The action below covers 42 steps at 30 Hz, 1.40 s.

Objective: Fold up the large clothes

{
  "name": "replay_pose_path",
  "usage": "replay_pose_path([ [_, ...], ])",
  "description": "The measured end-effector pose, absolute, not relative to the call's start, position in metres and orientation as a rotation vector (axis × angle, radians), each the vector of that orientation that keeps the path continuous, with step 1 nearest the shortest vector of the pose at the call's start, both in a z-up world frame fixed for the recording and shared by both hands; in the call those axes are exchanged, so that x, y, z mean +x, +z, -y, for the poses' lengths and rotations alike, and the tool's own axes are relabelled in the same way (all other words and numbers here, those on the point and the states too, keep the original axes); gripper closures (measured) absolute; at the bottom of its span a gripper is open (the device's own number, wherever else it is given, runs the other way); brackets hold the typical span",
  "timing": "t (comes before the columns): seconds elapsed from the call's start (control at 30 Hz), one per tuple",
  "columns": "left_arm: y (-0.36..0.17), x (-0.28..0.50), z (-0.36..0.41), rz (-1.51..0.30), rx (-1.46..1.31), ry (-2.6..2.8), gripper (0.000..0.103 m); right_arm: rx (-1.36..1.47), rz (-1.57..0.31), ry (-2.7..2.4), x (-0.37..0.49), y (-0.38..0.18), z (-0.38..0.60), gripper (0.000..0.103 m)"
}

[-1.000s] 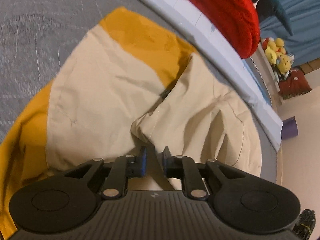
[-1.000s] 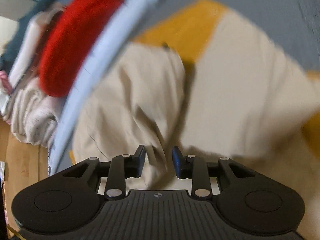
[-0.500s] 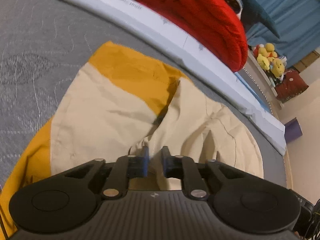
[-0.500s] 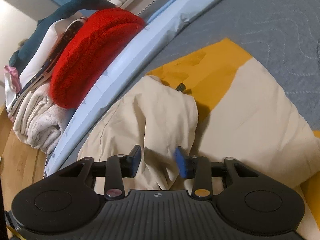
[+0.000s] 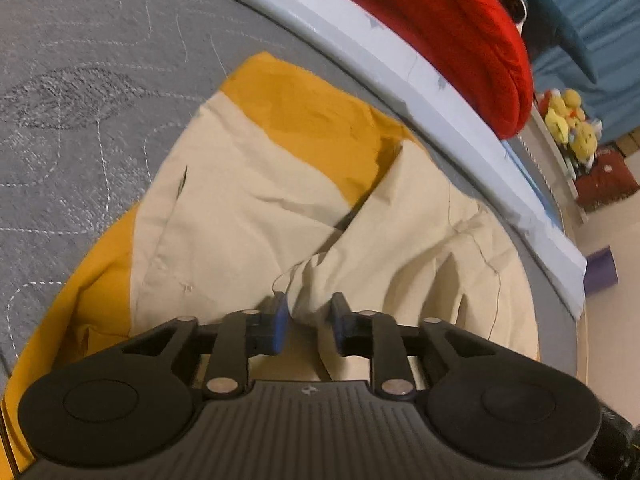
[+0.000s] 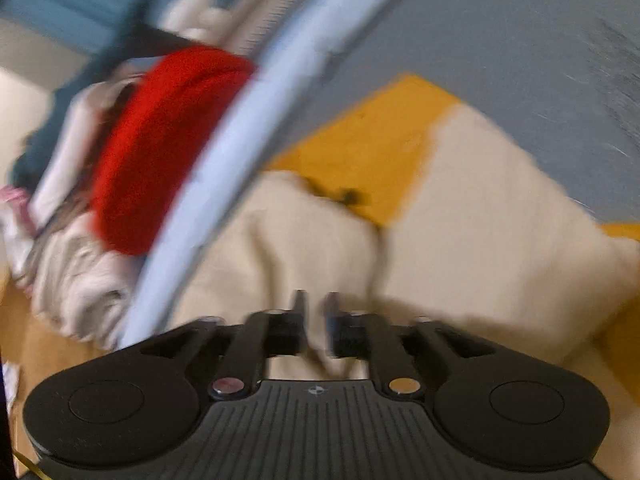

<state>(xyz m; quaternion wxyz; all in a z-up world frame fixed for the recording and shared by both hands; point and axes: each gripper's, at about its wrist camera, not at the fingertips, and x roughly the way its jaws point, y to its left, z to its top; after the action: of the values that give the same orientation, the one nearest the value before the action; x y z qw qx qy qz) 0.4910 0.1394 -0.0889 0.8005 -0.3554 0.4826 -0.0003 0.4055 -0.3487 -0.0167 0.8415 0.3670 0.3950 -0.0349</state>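
Note:
A beige and mustard-yellow garment [image 5: 256, 216] lies partly folded on the grey quilted mattress [image 5: 80, 80]. It also shows in the right wrist view [image 6: 460, 232], blurred by motion. My left gripper [image 5: 308, 316] is open, its jaws apart around a bunched beige fold that lies loose between them. My right gripper [image 6: 314, 316] has its jaws close together over the beige cloth; the blur hides whether cloth is pinched.
A pale blue bed edge [image 5: 420, 92] runs beside the garment. Beyond it lie a red knit blanket [image 5: 460, 28], folded towels [image 6: 76, 280] and plush toys [image 5: 568, 124]. A teal curtain [image 5: 600, 20] hangs behind.
My left gripper was shut on the beige fold and has opened. My right gripper was open half a second ago and has narrowed while swinging sideways.

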Motion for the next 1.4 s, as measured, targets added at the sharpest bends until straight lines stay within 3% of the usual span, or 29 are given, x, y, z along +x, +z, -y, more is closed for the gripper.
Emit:
replay_pose_path([
  [0.07, -0.086, 0.488, -0.145, -1.004, -0.782, 0.013, 0.071, 0.748, -0.829, -0.048, 0.408, -0.014, 0.341, 0.038],
  [0.2, -0.086, 0.483, -0.147, -0.996, -0.790, 0.003, 0.071, 0.698, -0.904, -0.033, 0.415, -0.028, 0.335, 0.046],
  [0.23, -0.086, 0.482, -0.146, -0.999, -0.790, -0.001, 0.071, 0.685, -0.912, -0.042, 0.415, -0.029, 0.334, 0.051],
  [0.3, -0.086, 0.483, -0.144, -1.002, -0.789, -0.015, 0.071, 0.659, -0.916, -0.036, 0.417, -0.032, 0.332, 0.092],
  [0.33, -0.085, 0.483, -0.143, -1.002, -0.785, -0.023, 0.072, 0.647, -0.903, -0.030, 0.416, -0.031, 0.332, 0.103],
  [0.4, -0.081, 0.483, -0.140, -0.987, -0.781, -0.033, 0.093, 0.621, -0.828, -0.056, 0.408, -0.018, 0.332, 0.103],
  [0.57, -0.066, 0.479, -0.145, -0.919, -0.786, -0.060, 0.097, 0.681, -0.680, -0.127, 0.388, 0.009, 0.347, 0.103],
  [0.73, -0.096, 0.483, -0.127, -1.124, -0.656, -0.013, 0.098, 0.719, -0.968, -0.330, 0.392, -0.047, 0.365, 0.103],
  [0.83, -0.096, 0.483, -0.127, -1.143, -0.665, 0.015, 0.093, 0.703, -1.001, -0.360, 0.394, -0.050, 0.362, 0.103],
  [0.9, -0.085, 0.481, -0.130, -1.085, -0.666, 0.031, 0.069, 0.677, -0.977, -0.386, 0.396, -0.039, 0.361, 0.100],
  [0.93, -0.076, 0.479, -0.132, -1.042, -0.648, 0.040, 0.065, 0.637, -0.954, -0.412, 0.395, -0.031, 0.359, 0.098],
  [1.0, -0.057, 0.474, -0.131, -0.946, -0.601, 0.055, 0.064, 0.551, -0.871, -0.453, 0.391, -0.013, 0.353, 0.086],
  [1.07, -0.036, 0.468, -0.127, -0.832, -0.565, 0.023, 0.064, 0.519, -0.764, -0.393, 0.387, 0.001, 0.342, 0.085],
  [1.2, -0.016, 0.458, -0.104, -0.683, -0.567, -0.132, 0.062, 0.575, -0.682, -0.047, 0.396, 0.011, 0.312, 0.070],
  [1.4, -0.034, 0.458, -0.054, -0.743, -0.597, -0.343, 0.065, 0.657, -0.797, 0.154, 0.403, -0.015, 0.280, 0.067],
])
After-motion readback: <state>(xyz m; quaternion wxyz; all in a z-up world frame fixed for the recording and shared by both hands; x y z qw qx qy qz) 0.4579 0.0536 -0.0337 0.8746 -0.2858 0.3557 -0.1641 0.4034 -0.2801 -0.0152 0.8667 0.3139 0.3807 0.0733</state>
